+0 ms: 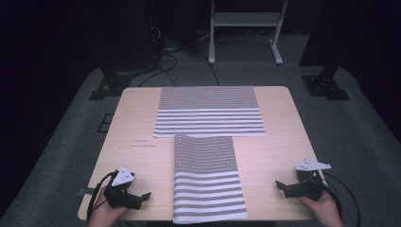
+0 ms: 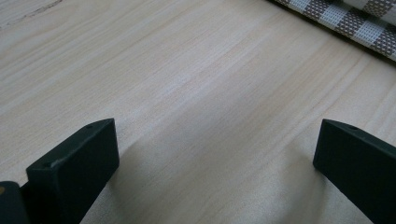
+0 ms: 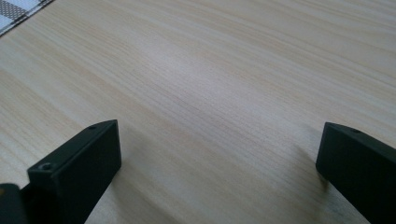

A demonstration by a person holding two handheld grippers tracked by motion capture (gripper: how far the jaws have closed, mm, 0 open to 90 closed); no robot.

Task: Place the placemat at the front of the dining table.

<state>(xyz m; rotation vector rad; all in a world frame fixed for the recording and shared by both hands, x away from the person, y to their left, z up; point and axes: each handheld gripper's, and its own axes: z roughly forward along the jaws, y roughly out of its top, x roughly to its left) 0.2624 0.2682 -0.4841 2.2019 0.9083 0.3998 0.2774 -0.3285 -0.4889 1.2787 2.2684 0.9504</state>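
Note:
Two striped grey-and-white cloths lie on the light wooden table [image 1: 279, 146]. One cloth [image 1: 209, 111] is spread across the far middle. The other cloth [image 1: 207, 179] runs lengthwise from it to the front edge. My left gripper [image 1: 142, 196] rests near the front left corner, open, its jaws pointing right toward the near cloth. In the left gripper view the cloth edge [image 2: 355, 21] shows at top right beyond the spread jaws. My right gripper [image 1: 280, 187] sits near the front right corner, open, with bare wood between its jaws. A corner of cloth [image 3: 16, 11] shows top left in the right gripper view.
Black cables [image 1: 97, 189] trail from both grippers off the table's front. Beyond the table are grey carpet, black stand feet [image 1: 106, 87] at left and right, and a white frame [image 1: 246, 28] at the back.

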